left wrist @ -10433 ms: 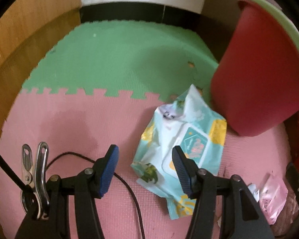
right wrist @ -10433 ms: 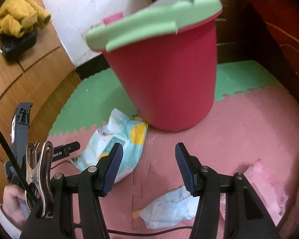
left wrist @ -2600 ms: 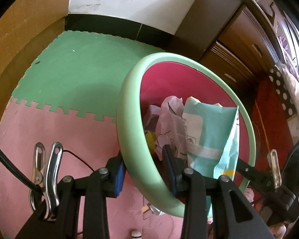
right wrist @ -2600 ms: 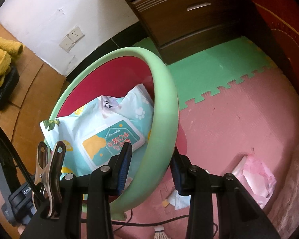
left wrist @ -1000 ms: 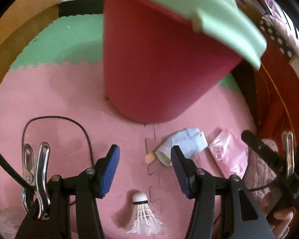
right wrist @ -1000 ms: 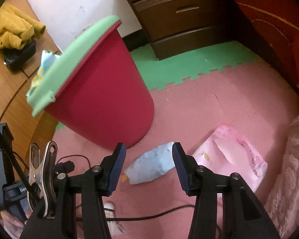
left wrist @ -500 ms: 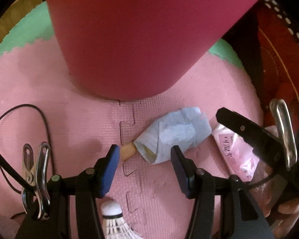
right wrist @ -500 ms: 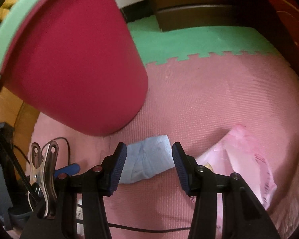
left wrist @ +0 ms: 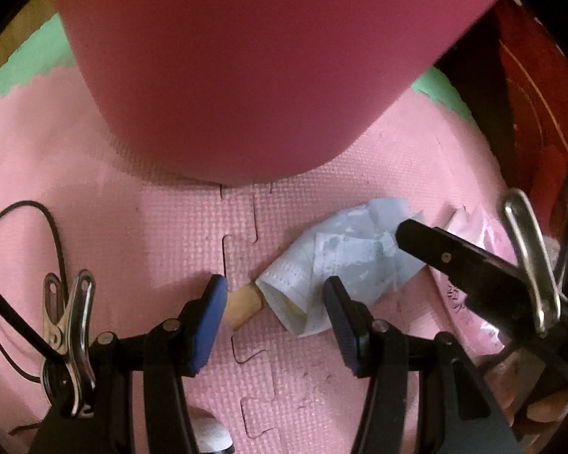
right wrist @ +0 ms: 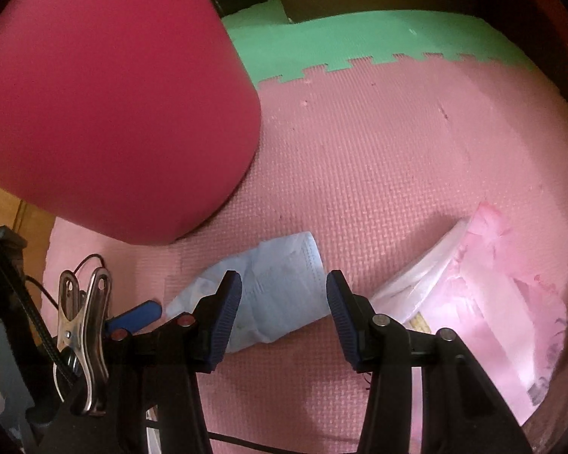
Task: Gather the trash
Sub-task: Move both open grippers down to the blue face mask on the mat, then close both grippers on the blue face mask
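A pink foam mat (left wrist: 140,234) of interlocking tiles covers most of both views, bordered by a green mat (right wrist: 359,41) that runs across the top of the right wrist view and peeks out at the upper left and right of the left wrist view. A red bin (left wrist: 261,68) stands on the pink tiles; it fills the top of the left wrist view and the upper left of the right wrist view, with its rim out of frame.

At the right edge of the right wrist view lies a crumpled pink plastic bag (right wrist: 500,295), flat on the mat, just beside a pale blue face mask (right wrist: 276,295). The mask lies crumpled on the pink tiles, in front of the bin's base, at lower centre in both views. In the left wrist view a short tan stub (left wrist: 242,304) sticks out of the mask's left end, just beside the left blue pad.

The left gripper (left wrist: 274,314) hovers over the mask's left end with its jaws partly apart and nothing pressed between the pads. The right gripper (right wrist: 284,310) hangs over the mask's middle, its jaws likewise parted and empty; one of its black fingers crosses the right side of the left wrist view above the mask's far end. A thin black cable (left wrist: 53,227) loops over the mat at the left of that view.
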The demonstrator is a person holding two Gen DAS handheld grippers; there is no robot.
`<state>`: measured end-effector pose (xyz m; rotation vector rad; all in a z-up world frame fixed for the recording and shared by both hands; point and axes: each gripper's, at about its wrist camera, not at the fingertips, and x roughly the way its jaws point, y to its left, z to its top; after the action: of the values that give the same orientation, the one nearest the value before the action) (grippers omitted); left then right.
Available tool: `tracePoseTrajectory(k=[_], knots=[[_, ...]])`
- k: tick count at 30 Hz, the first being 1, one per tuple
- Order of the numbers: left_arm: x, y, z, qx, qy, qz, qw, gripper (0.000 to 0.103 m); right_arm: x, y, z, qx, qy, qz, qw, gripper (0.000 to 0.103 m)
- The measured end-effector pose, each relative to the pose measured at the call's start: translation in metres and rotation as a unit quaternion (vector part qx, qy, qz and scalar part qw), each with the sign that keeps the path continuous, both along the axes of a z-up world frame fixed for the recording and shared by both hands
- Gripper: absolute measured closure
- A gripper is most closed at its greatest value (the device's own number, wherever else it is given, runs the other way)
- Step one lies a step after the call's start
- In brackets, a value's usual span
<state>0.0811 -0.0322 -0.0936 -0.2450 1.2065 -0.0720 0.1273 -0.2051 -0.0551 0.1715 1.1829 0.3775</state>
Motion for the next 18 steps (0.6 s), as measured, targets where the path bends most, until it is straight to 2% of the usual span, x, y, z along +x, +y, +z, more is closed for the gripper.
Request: tracePoseTrajectory(k=[5,10,12,18], knots=[[-0.002,-0.008,-0.001,0.006,0.0,-0.012,0.9999,0.048,-0.002,0.003,-0.016,-0.001,0.031,-0.002,1.0,0.054],[-0.001,-0.013,-0.006,-0.002,0.018,-0.024,0.9995,0.047,-0.003,-0.008,-0.02,0.029,0.034,-0.028,0.999,0.057],[-0.001,-0.018,-0.007,0.007,0.017,-0.031,0.9994,0.047,-0.004,-0.012,-0.022,0.042,0.035,-0.037,0.998,0.058],[0.0,-0.024,-0.005,0.017,0.017,-0.037,0.999,0.047,-0.008,-0.016,-0.02,0.037,0.03,-0.032,0.998,0.059]])
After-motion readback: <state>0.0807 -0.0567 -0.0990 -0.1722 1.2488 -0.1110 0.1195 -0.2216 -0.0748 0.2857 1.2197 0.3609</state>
